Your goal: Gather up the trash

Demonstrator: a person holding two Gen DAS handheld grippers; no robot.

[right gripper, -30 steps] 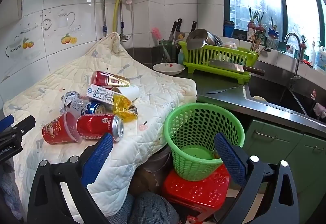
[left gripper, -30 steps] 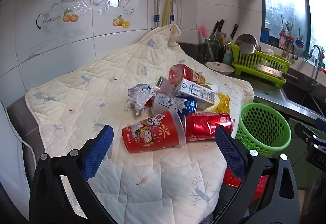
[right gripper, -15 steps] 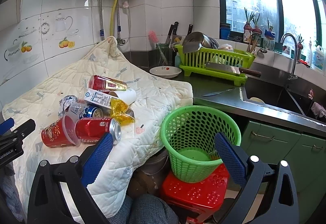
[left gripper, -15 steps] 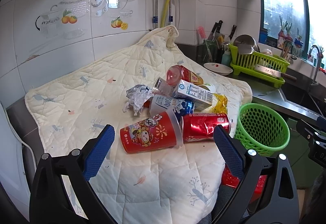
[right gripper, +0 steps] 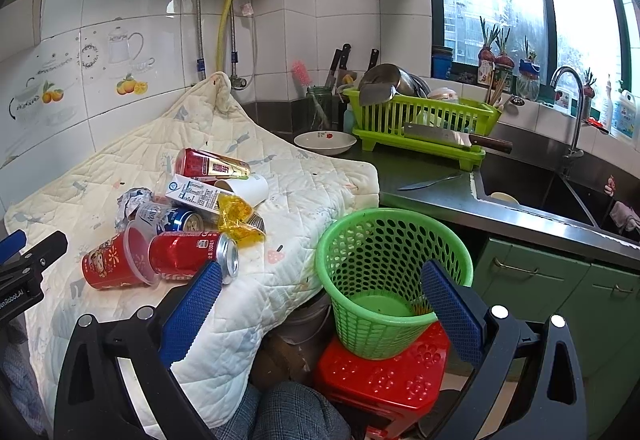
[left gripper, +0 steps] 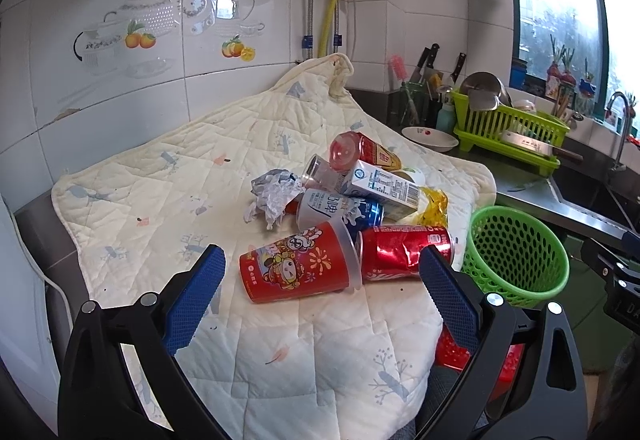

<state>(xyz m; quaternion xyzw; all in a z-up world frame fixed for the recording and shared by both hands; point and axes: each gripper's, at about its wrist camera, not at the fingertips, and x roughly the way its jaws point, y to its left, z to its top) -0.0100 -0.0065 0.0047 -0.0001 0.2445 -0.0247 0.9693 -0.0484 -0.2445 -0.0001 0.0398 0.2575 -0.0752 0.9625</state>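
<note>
- The left tongs (left gripper: 320, 260) hang with their blue pads wide apart and nothing between them, just near of the trash pile on the quilt (left gripper: 160, 191) that covers the table.
- The right tongs (right gripper: 320, 280) are likewise spread apart and empty, held over the near rim of the green basket (right gripper: 376, 252).
- Nearest in the pile, a red cup (left gripper: 296, 268) lies on its side with its mouth to the right, touching the end of a dented red can (left gripper: 404, 252) that also lies flat.
- Just behind them are a white and blue can (left gripper: 340, 205), a crumpled ball of paper (left gripper: 274, 193) to the left, and a white milk carton (left gripper: 384, 185) resting on top.
- A yellow wrapper (left gripper: 432, 203) sits at the right of the carton.
- At the far end lies a red and gold can (left gripper: 366, 151); a white paper cup (right gripper: 248, 187) lies beside the carton.
- A clear cup seems to sit between the paper ball and the carton, though the view there is cluttered.
- The basket stands on a red stool (right gripper: 384, 372), just off the right edge of the quilt; it looks bare inside.
- Far right, a lime dish rack (right gripper: 424, 119) and a bowl (right gripper: 324, 141) stand on the table by the sink (right gripper: 532, 187).
</note>
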